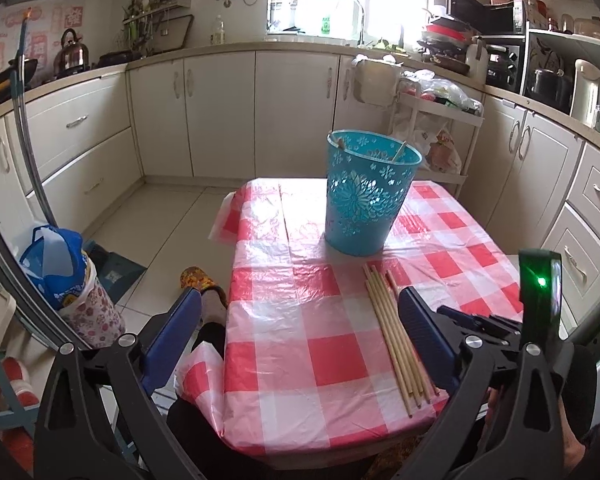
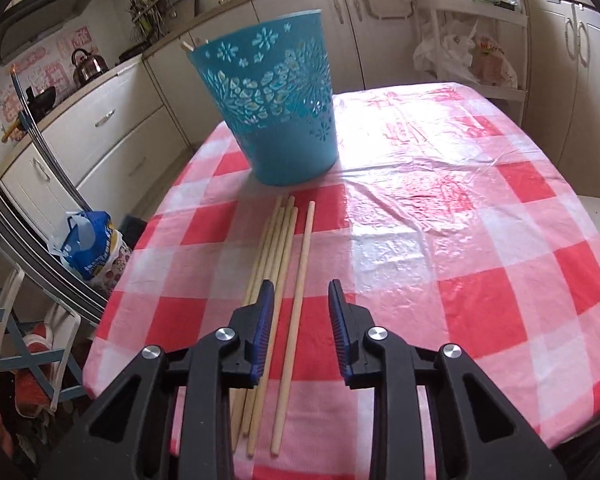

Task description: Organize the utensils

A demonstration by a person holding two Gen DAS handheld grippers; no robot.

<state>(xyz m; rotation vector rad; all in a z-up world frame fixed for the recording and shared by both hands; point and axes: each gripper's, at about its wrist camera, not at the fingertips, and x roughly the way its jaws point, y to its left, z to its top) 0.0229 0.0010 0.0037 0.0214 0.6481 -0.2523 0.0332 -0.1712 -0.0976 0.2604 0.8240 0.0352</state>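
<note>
Chopsticks on table, bucket beyond; both my grippers empty.
Left view: my left gripper (image 1: 300,320) spread wide, nothing between the jaws; chopsticks (image 1: 392,332) lie bundled on the checked table (image 1: 300,360), just beside my right-hand finger; teal bucket (image 1: 368,192) stands upright past them, a stick inside. Right view: my right gripper (image 2: 300,316) partly open over the table, one chopstick (image 2: 296,300) between the jaws, pads not pressing it; the others (image 2: 274,248) lie just left; bucket (image 2: 276,104) beyond their far tips.
</note>
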